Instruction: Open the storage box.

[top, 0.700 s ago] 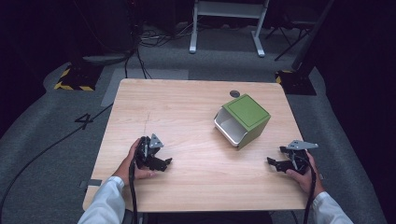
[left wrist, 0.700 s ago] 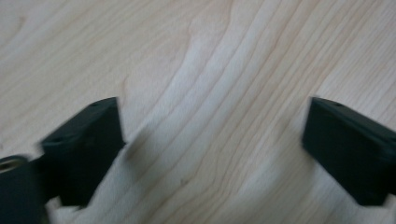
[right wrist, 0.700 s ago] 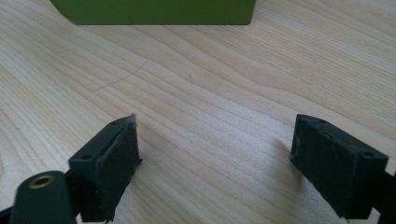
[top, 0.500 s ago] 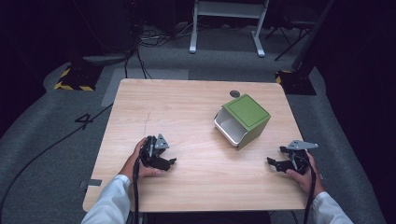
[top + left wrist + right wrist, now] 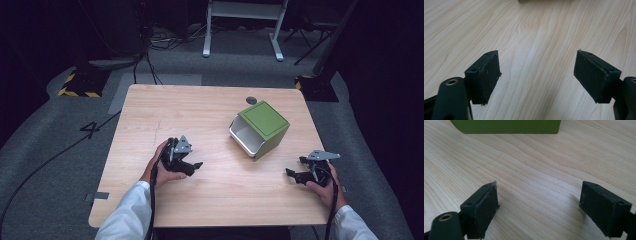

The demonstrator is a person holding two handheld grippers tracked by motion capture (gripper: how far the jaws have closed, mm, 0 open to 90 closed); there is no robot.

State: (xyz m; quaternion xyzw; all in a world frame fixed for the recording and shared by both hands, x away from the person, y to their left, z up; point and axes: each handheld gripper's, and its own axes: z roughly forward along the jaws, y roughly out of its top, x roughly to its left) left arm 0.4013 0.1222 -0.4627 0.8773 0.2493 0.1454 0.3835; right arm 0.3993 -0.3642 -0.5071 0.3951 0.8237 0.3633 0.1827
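Green box (image 5: 260, 129) on its side, open mouth toward left claw (image 5: 192, 166), nearer right claw (image 5: 295, 174); both claws wide open, empty.

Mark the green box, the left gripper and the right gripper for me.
green box (image 5: 264, 121), high view, on its green top face.
left gripper (image 5: 195, 166), high view, between its open jaws.
right gripper (image 5: 294, 173), high view, between its open jaws.

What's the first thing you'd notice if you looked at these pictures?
The green box stands out most: it lies on its side on the right half of the wooden table, its pale open side facing the person's left. Next come the two black tools near the front edge, the left hand-held gripper and the right hand-held gripper, both open and holding nothing.
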